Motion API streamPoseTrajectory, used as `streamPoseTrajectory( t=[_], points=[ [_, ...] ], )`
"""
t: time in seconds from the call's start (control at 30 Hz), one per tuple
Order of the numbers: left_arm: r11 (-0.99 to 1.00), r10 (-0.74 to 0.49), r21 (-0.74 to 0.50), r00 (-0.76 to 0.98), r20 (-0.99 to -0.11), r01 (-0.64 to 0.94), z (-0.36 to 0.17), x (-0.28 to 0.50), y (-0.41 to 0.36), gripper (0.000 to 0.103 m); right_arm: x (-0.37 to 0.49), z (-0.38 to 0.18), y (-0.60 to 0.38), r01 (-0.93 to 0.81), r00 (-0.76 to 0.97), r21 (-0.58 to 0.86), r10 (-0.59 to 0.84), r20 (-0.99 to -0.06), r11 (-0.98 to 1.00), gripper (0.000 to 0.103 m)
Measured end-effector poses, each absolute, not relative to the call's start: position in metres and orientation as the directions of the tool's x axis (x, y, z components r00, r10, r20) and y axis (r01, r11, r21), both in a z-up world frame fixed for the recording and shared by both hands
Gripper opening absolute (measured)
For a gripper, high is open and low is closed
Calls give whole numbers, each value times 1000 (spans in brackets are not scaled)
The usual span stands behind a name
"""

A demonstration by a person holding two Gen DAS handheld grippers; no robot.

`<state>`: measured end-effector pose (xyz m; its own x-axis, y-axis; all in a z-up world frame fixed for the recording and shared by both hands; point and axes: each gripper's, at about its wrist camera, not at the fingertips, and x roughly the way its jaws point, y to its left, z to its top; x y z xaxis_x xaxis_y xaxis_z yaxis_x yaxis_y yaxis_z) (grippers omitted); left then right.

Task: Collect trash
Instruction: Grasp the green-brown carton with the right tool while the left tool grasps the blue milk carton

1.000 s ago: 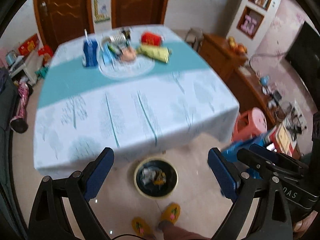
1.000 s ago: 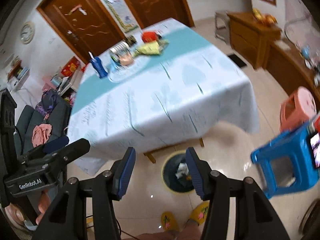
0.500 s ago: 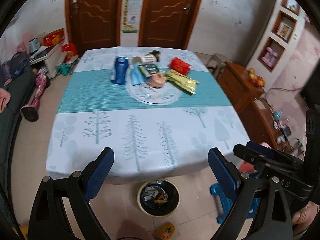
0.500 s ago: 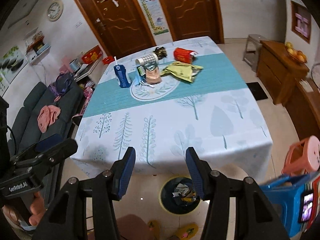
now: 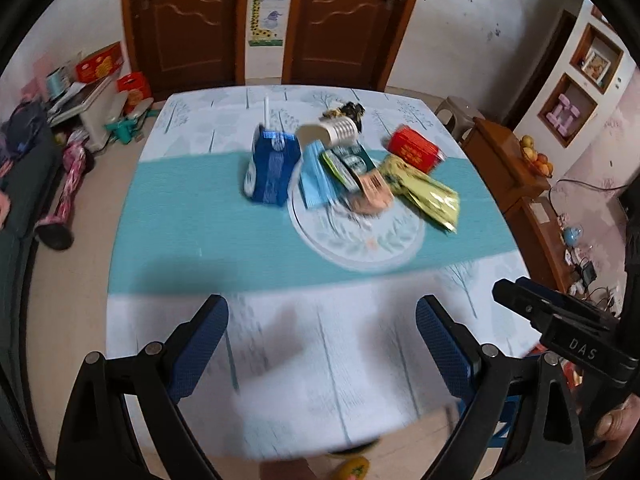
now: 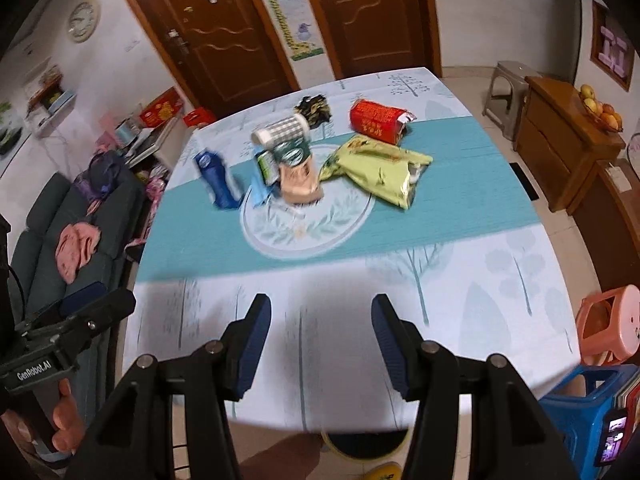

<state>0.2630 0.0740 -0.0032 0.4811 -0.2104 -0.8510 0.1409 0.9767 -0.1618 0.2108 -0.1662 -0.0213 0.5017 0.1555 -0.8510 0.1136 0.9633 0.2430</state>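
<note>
Moved forward since a second ago: both views now out over the table rather than down at the floor, with the bin reduced to a sliver under the near table edge at six o'clock. Left gripper spread wide, empty; right gripper roughly half open, empty too, both hanging above bare tablecloth. Trash heaped round the far rim of the round mat at twelve o'clock: blue carton with a straw at eleven, a tipped white cup, green and blue packets, a yellow-green snack bag at one, a red packet beyond it. Probably the approach step, nothing picked yet; next, a longer reach across to one piece, jaws closing on a flat crinkly edge, then back to the bin. Cloth pale with tree prints and a teal band; two brown doors behind, sofa at nine, wooden cabinet and plastic stools at three.
</note>
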Motion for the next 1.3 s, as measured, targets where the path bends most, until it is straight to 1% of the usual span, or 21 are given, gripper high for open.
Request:
streamPoseTrajectory(
  t=[0.13,0.3,0.5,0.8,1.0,1.3],
  points=[
    [975,-211,-151,463,-861,164,-14,314,84,94,253,-26,-161,140,494,235,138,-858,962,52],
    [968,-238,-179,415,-878,177,-38,373,100,94,300,-36,-148,158,484,238,135,-865,958,52],
    [957,-249,-160,397,-883,244,-62,417,107,94,339,-50,-132,148,467,248,153,-871,957,52],
    [936,-255,-127,381,-889,329,-89,456,101,94,380,-81,-132,174,397,211,127,-909,962,52],
    [917,-276,-128,368,-888,379,-101,473,92,94,399,-104,-130,174,342,186,117,-932,967,52],
    [879,-304,-129,333,-892,459,-115,496,76,94,420,-120,-129,159,307,233,176,-935,959,52]
  ],
)
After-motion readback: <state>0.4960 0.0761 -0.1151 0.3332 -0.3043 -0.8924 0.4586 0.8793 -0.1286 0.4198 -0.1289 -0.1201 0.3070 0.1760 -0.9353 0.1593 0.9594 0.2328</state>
